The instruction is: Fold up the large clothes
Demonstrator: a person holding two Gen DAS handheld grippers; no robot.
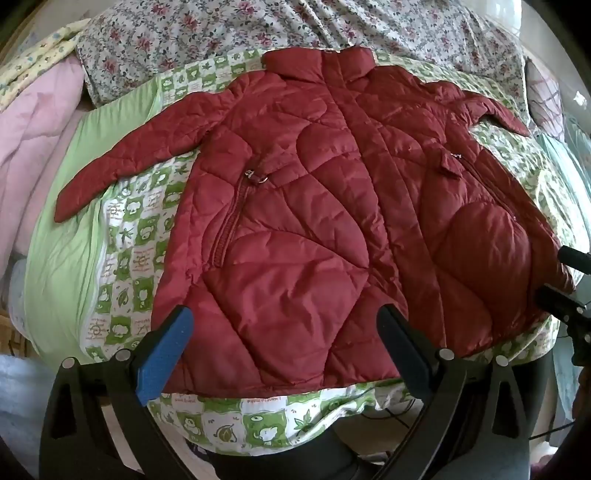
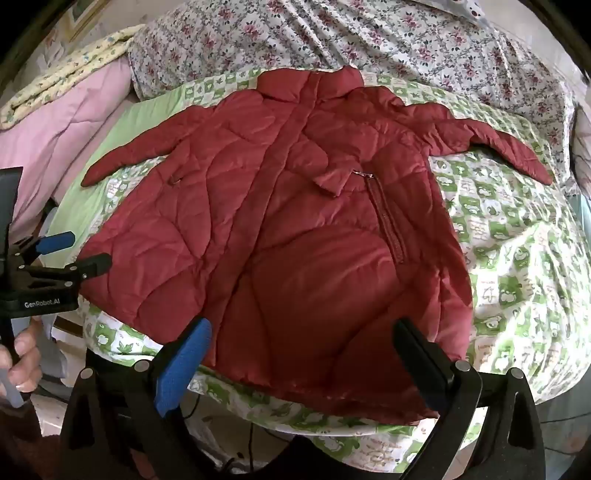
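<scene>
Red jacket [image 1: 314, 206] spread flat on the bed [image 1: 125, 236].
Left gripper [image 1: 284, 354] and right gripper [image 2: 299, 365] hover near its hem, jaws released, grasping nothing.

We count one red quilted jacket [image 1: 314, 206] with two sleeves and two zipped pockets, one green checked sheet [image 1: 133, 236], one floral quilt [image 1: 192, 33], one pink blanket [image 1: 33, 122], and two grippers.

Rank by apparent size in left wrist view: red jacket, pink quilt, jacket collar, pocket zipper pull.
1. red jacket: fills most of the frame.
2. pink quilt: partly cut off at the left edge, so its true extent is unsure.
3. jacket collar.
4. pocket zipper pull: tiny.
</scene>
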